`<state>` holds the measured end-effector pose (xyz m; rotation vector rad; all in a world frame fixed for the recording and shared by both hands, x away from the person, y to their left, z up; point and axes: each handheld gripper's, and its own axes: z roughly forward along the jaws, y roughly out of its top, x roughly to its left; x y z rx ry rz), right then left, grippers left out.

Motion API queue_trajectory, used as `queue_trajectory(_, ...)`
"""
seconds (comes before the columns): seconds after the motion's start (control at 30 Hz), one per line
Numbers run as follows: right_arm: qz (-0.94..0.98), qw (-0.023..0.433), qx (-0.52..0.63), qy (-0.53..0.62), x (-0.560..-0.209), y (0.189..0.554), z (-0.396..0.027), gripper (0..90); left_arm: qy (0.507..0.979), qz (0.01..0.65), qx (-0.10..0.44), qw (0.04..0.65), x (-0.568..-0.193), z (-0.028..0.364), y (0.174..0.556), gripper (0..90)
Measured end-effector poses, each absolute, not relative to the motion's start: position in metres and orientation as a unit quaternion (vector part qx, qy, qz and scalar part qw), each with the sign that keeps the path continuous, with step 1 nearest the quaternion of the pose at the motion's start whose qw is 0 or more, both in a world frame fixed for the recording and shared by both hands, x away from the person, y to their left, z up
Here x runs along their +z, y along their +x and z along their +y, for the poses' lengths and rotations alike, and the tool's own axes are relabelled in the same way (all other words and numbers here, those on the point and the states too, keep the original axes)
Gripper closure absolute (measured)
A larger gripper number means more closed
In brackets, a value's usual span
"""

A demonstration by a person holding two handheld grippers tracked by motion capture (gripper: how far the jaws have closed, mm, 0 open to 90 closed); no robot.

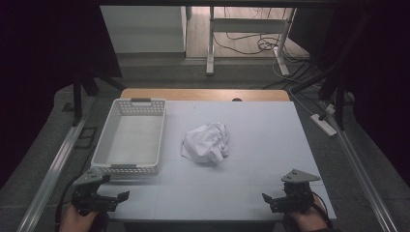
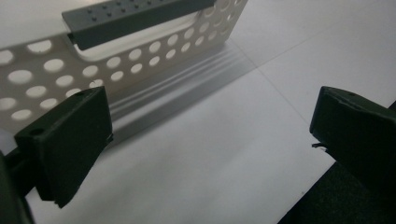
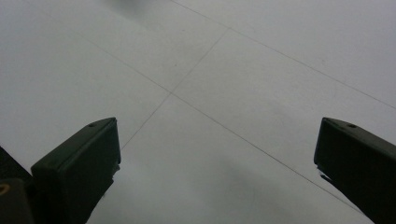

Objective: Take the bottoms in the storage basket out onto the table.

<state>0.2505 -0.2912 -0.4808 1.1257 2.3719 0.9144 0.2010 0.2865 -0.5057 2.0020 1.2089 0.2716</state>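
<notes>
The crumpled white cloth lies ahead in the table's middle, between both empty, wide-open grippers, left gripper and right gripper, neither clearly closer.

Left gripper held low at the table's near-left corner, right gripper at the near-right corner; both sets of jaws spread wide, holding nothing.

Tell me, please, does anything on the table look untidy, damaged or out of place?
Only the white cloth stands out: it lies crumpled in a heap near the middle of the table, outside the white perforated basket to its left. The basket stands upright, with nothing in it. Nothing looks spilled or broken.
</notes>
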Motion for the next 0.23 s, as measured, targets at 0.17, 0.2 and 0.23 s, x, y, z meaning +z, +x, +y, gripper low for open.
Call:
queue_trajectory(0.17, 0.840, 0.180, 0.322, 0.398, -0.4809, 0.2505, -0.2908, 0.6, 0.789, 0.474, 0.106, 0.378, -0.5063, 0.2855, 0.2013, 0.0)
queue_trajectory(0.2, 0.840, 0.181, 0.322, 0.398, -0.4809, 0.2504, -0.2908, 0.6, 0.788, 0.474, 0.104, 0.379, -0.5061, 0.2857, 0.2015, 0.0)
queue_trajectory(0.23, 0.840, 0.181, 0.321, 0.397, -0.4811, 0.2505, -0.2909, 0.6, 0.787, 0.474, 0.103, 0.380, -0.5060, 0.2859, 0.2019, 0.0)
